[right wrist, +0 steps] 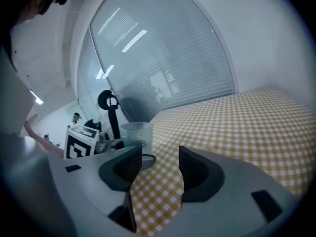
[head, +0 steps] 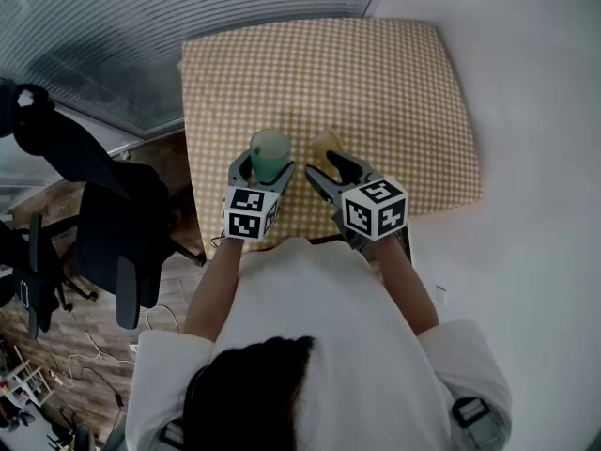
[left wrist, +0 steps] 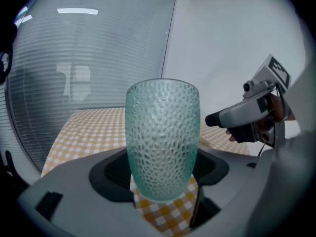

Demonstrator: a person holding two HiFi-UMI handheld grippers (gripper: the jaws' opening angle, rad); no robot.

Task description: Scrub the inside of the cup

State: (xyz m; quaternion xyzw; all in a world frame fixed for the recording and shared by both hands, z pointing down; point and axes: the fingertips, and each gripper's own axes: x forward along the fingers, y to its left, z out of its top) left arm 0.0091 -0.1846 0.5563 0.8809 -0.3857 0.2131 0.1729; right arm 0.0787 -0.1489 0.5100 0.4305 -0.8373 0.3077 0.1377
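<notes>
Cup [left wrist: 163, 132] sits clamped in left hand-held gripper [left wrist: 164, 171].

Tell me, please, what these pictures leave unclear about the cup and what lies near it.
- Cup inside: too small in the head view; the gripper views show only its wall.
- Yellow thing beside it: small in that view, partly behind the right gripper; unidentifiable.
- Cup's foot: hidden by that gripper's jaw in its own view.

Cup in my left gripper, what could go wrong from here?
The cup is tall and gripped low on its sides by the left gripper; a hard push inside might tip it or make it slip. The right gripper, open and empty, hangs close beside the rim and could knock it.
</notes>
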